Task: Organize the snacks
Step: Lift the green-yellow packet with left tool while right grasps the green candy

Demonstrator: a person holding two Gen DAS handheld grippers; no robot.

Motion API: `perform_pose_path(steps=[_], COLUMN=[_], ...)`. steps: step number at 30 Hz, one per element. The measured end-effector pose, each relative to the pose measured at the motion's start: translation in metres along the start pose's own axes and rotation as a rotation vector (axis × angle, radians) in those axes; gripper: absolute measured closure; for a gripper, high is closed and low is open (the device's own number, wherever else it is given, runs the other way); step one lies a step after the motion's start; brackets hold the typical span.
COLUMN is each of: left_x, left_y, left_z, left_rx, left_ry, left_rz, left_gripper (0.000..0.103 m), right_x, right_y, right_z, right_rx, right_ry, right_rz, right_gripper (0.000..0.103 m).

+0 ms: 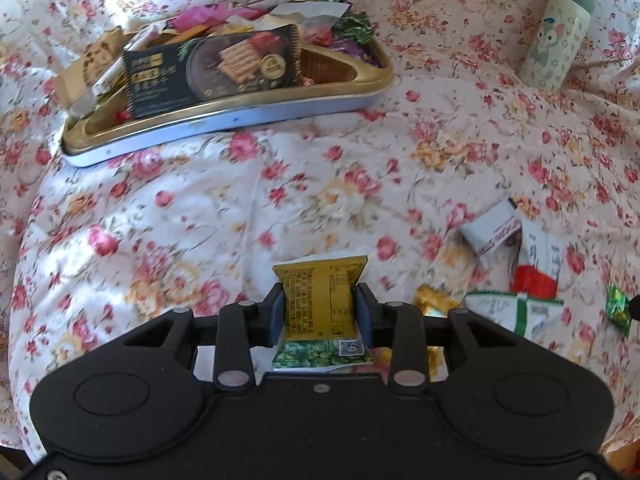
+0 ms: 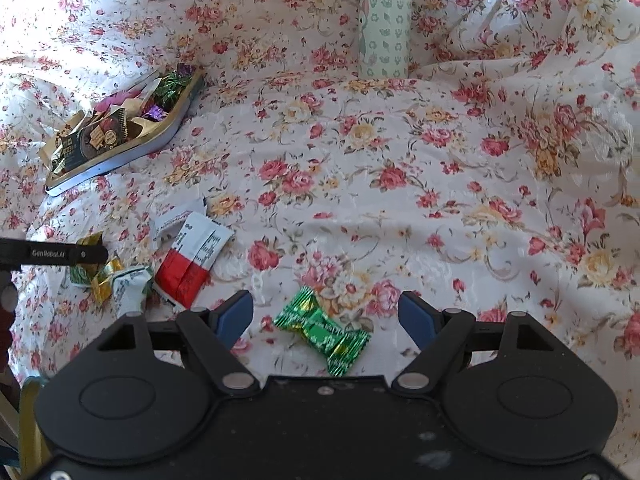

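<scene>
Pinched across its middle by the left gripper (image 1: 320,308), the yellow snack packet (image 1: 320,300) looks light, crinkly and slippery. Right gripper (image 2: 326,320) gapes around the green foil candy (image 2: 320,330) on the floral cloth (image 2: 400,200); grasp its firm centre.

I look down on a rumpled floral bedspread (image 2: 400,160), white with red and yellow roses, sunlit on the near left, a patterned flask (image 2: 384,28) standing at the far edge.
</scene>
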State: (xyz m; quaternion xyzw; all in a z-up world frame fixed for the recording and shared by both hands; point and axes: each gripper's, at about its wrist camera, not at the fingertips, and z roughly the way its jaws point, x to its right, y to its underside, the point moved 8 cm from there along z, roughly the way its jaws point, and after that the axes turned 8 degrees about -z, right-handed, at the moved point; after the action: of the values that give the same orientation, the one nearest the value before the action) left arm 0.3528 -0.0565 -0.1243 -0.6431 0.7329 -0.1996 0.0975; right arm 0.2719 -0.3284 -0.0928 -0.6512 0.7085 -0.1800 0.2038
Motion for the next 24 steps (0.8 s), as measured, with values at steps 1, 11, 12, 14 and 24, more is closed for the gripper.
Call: perform_pose_path(steps=[1, 11, 12, 14, 24], left_x=[-0.002, -0.004, -0.005, -0.006, -0.005], left_y=[0.001, 0.005, 0.004, 0.003, 0.004], left_z=[-0.001, 0.000, 0.000, 0.002, 0.005], left_rx=[0.002, 0.022, 0.021, 0.020, -0.001], left_ry=[-0.003, -0.030, -0.026, -0.017, -0.027], left_rz=[0.000, 0.072, 0.073, 0.076, 0.108], left_gripper=[0.057, 0.054, 0.054, 0.053, 0.053], right_x=[-0.001, -0.001, -0.001, 0.000, -0.006], right_y=[0.001, 0.009, 0.009, 0.010, 0.007], right_z=[0.000, 0.001, 0.001, 0.004, 0.023], right_rx=[-0.002, -0.024, -0.026, -0.030, -0.037], right_ry=[-0.002, 0.038, 0.043, 0.051, 0.041], right_rz=[-0.002, -0.071, -0.079, -0.096, -0.105], right_gripper=[0.021, 0.029, 0.030, 0.032, 0.056])
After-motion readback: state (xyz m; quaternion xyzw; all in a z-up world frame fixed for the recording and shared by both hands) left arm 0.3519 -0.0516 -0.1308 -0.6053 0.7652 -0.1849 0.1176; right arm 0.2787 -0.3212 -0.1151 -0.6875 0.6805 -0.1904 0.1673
